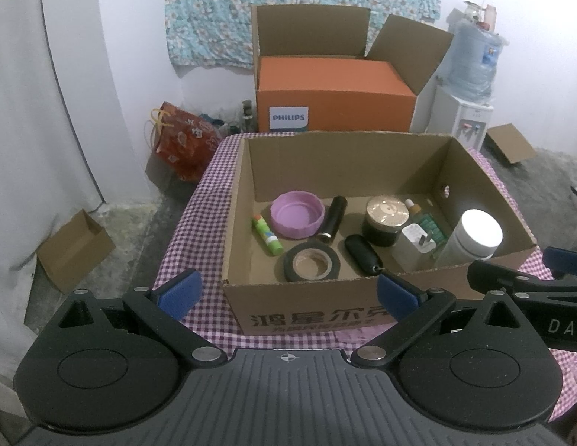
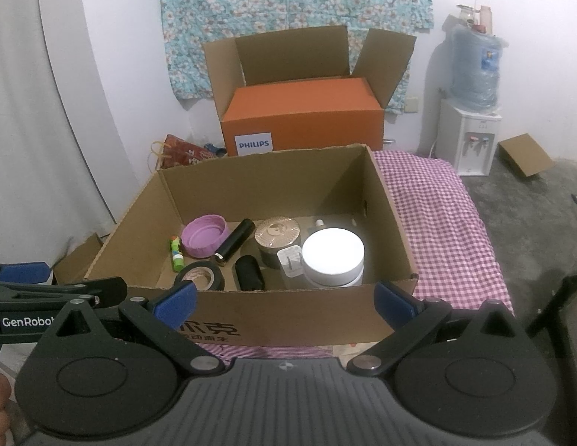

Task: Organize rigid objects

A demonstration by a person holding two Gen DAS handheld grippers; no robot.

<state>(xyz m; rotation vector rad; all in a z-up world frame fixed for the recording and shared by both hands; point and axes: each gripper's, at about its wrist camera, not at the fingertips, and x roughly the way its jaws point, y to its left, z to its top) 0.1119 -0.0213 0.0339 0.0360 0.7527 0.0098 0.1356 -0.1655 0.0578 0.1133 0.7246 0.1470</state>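
Note:
An open cardboard box (image 1: 307, 297) (image 2: 288, 316) sits on the checked cloth and holds several items: a purple lid (image 1: 297, 219) (image 2: 205, 239), a glue stick (image 1: 267, 234) (image 2: 176, 252), a black tube (image 1: 332, 219) (image 2: 234, 241), a black tape roll (image 1: 311, 262) (image 2: 200, 277), a black case (image 1: 363, 258) (image 2: 249, 273), a gold-topped black jar (image 1: 386, 219) (image 2: 277, 239), a white charger (image 1: 415, 247) (image 2: 290, 262), a green bottle (image 1: 431, 225) and a white jar (image 1: 474, 236) (image 2: 333, 256). My left gripper (image 1: 286, 293) and right gripper (image 2: 284, 299) hover before the box's near wall, both open and holding nothing.
The checked cloth (image 2: 444, 223) (image 1: 199, 223) covers a low surface. Behind it stands an orange Philips box (image 1: 335, 100) (image 2: 303, 115) inside a larger carton. A water dispenser (image 1: 463, 119) (image 2: 468, 141) is at back right, a red bag (image 1: 184, 145) at back left, small cartons (image 1: 74, 251) on the floor.

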